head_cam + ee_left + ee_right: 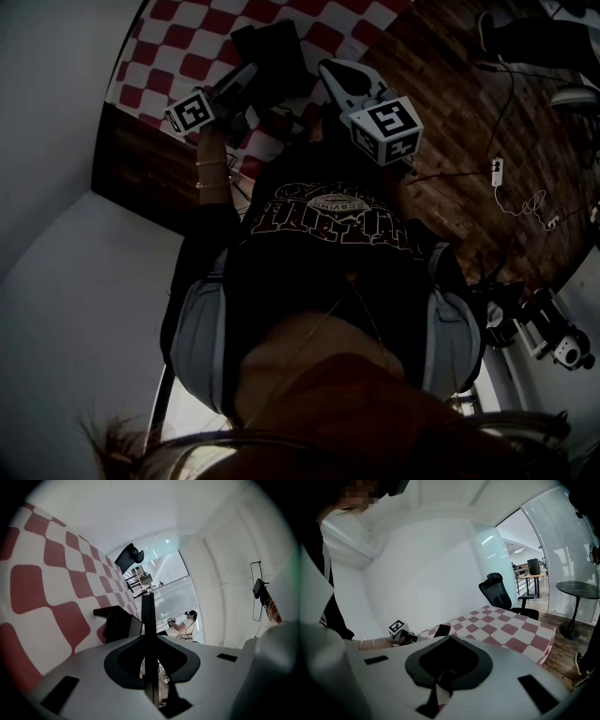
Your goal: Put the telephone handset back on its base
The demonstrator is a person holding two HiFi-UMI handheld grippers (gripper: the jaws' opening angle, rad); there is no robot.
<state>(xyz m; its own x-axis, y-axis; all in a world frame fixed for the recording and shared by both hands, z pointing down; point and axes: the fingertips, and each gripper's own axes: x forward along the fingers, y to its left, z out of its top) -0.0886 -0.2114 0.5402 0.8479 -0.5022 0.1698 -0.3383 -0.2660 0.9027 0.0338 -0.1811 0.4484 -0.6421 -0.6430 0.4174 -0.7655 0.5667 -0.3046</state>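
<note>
Right claw is held back near the chest, short of the tabletop. Its own view shows no jaw tips past the housing, so open or closed cannot be told. This is judged a standby posture that leaves the work to the other side. Left claw reaches further out, near level, its jaws drawn together into one thin edge with nothing visible between them. Just beyond it and apart from it, the phone stands on the checked tabletop as a dark block; whether its handset is seated cannot be told. The reach suggests an approach to the phone. A chair stands past the far edge.
</note>
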